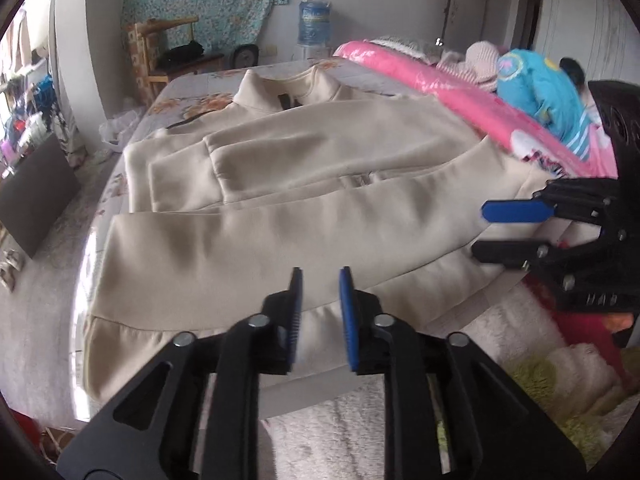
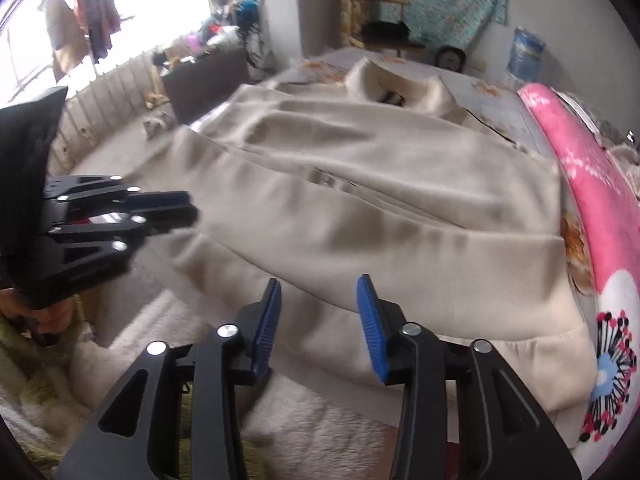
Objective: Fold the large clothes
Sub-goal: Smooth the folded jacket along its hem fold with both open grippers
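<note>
A large beige jacket (image 1: 304, 200) lies flat on the bed with its collar (image 1: 288, 88) at the far end and both sleeves folded across the front. It also shows in the right wrist view (image 2: 392, 200). My left gripper (image 1: 320, 276) is open and empty, just above the jacket's near hem. My right gripper (image 2: 320, 284) is open and empty above the hem further right. In the left wrist view the right gripper (image 1: 480, 230) shows at the right edge. In the right wrist view the left gripper (image 2: 192, 210) shows at the left edge.
A pink blanket (image 1: 440, 92) runs along the bed's right side with a blue garment (image 1: 540, 88) on it. A white fluffy blanket (image 1: 380, 420) lies under the near hem. A wooden chair (image 1: 160, 52) and a water bottle (image 1: 314, 22) stand beyond the bed.
</note>
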The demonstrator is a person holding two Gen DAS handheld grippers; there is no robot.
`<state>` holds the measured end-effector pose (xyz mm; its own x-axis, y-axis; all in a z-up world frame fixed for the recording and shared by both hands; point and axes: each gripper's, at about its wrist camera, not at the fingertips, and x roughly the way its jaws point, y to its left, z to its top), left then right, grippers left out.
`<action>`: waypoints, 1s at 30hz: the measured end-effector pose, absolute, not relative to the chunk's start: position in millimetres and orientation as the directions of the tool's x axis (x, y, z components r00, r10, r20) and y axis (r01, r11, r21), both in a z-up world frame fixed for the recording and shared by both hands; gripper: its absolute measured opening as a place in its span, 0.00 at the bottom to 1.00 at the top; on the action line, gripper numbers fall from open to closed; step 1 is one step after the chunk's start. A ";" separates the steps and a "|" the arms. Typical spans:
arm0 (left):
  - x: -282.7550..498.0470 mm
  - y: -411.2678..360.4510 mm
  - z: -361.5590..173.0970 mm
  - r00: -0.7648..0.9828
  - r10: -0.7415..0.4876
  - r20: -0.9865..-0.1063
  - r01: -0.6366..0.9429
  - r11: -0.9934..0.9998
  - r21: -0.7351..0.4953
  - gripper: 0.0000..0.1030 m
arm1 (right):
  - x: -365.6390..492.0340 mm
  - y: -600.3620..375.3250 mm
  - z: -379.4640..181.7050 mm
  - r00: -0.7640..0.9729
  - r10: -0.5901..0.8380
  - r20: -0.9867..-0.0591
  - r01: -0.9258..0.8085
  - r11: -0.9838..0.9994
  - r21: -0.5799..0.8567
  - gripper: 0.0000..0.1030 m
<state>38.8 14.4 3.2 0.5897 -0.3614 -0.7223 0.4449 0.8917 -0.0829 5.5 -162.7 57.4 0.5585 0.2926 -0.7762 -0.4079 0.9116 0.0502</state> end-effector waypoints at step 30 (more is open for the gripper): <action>72.5 2.7 -22.3 0.526 -0.112 -0.843 0.225 0.974 0.010 0.92 | 15.1 -232.2 16.7 0.572 0.047 -0.819 -0.066 0.998 0.011 0.88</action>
